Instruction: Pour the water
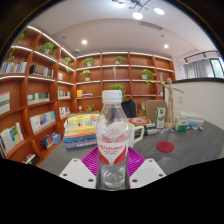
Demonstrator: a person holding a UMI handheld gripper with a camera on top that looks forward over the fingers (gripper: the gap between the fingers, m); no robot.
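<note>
Both fingers [75,172] of my gripper [112,172] are clamped on the clear water bottle [113,128], which I'm holding upright between the pink pads above the grey table [190,148], with bookshelves [40,90] lining the wall beyond.

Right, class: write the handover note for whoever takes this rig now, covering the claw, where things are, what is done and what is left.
Claw: shut on the water bottle, a pink pad at each side of its lower part.
Bottle: upright, white cap on, red label, held above the grey table.
Nearby: a small red disc lies on the table beyond the claw; bookshelves stand behind.
Done: bottle gripped.
Left: all the pouring. No cup or glass can be made out here, so find the receiving vessel first.
</note>
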